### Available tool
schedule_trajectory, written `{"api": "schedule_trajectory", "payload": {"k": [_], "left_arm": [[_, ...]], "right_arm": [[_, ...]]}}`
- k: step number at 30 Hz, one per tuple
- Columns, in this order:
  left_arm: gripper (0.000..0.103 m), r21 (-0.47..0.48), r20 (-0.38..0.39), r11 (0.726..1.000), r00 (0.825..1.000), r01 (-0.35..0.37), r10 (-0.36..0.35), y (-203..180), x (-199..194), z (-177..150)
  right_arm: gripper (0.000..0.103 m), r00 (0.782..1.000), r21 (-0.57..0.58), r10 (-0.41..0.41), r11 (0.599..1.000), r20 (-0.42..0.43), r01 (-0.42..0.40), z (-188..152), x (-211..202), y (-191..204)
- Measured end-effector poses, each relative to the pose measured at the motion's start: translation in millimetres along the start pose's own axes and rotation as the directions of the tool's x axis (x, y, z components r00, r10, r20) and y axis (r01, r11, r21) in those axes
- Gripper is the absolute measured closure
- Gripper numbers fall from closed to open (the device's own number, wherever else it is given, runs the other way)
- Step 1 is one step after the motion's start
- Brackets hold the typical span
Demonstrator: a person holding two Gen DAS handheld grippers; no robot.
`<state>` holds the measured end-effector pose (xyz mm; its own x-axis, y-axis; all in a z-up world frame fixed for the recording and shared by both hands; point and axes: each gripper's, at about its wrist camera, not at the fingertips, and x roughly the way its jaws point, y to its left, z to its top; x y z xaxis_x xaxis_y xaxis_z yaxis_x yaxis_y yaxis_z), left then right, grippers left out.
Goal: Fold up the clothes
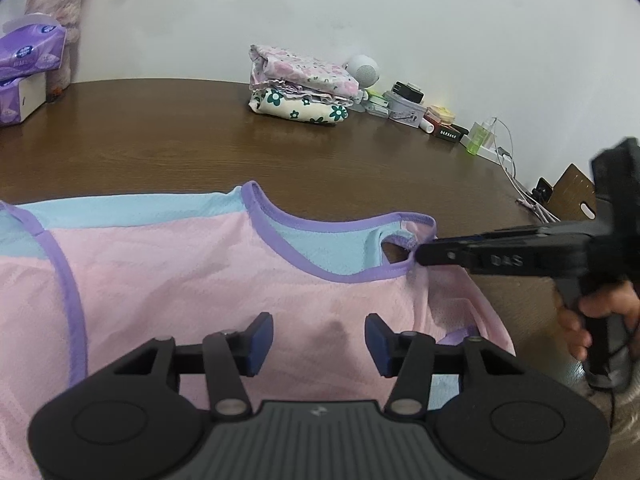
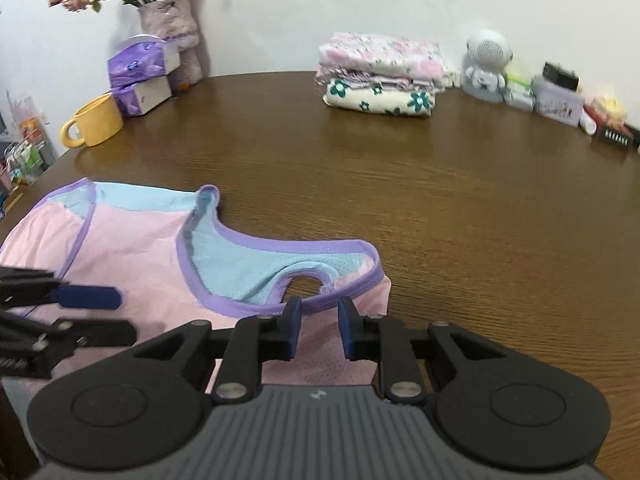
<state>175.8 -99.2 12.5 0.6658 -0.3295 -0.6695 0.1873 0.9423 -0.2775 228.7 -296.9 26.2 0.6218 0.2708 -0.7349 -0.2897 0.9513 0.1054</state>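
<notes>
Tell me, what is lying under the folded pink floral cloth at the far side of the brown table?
A folded cream cloth with green flowers lies under the pink floral cloth. Only its front edge shows; the rest is covered.

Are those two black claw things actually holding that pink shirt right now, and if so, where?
Neither holds it. The left tool hangs open above the pink shirt. The right tool stands open at the purple collar, pads not pressing it.

The left gripper (image 1: 319,338) points downward with its jaws parted, blue pads (image 1: 260,340) well apart and nothing between them. The right gripper (image 2: 319,328) also tilts down, jaws parted by a narrow gap, nothing clamped. A hand (image 1: 600,316) grasps the right gripper's handle
</notes>
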Motion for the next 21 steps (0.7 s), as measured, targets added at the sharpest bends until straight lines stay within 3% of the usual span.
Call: {"api": "schedule_trajectory", "payload": {"k": [6, 15, 21], "left_arm": [[0.052, -0.002, -0.008, 1.000, 1.000, 0.010, -0.010, 4.0, -0.9, -3.1], [0.050, -0.001, -0.001, 1.000, 1.000, 0.026, -0.026, 5.8, -4.0, -4.8], [0.050, 0.001, 0.000, 1.000, 1.000, 0.031, -0.031, 5.3, -4.7, -5.5]], "right_arm": [[0.083, 1.000, -0.010, 0.006, 1.000, 0.010, -0.006, -2.4, 15.8, 6.3], [0.081, 0.998, 0.027, 0.000, 1.000, 0.057, -0.002, 5.2, 8.1, 4.6], [0.083, 0.999, -0.084, -0.006, 0.996, 0.047, 0.010, 16.3, 15.1, 20.4]]}}
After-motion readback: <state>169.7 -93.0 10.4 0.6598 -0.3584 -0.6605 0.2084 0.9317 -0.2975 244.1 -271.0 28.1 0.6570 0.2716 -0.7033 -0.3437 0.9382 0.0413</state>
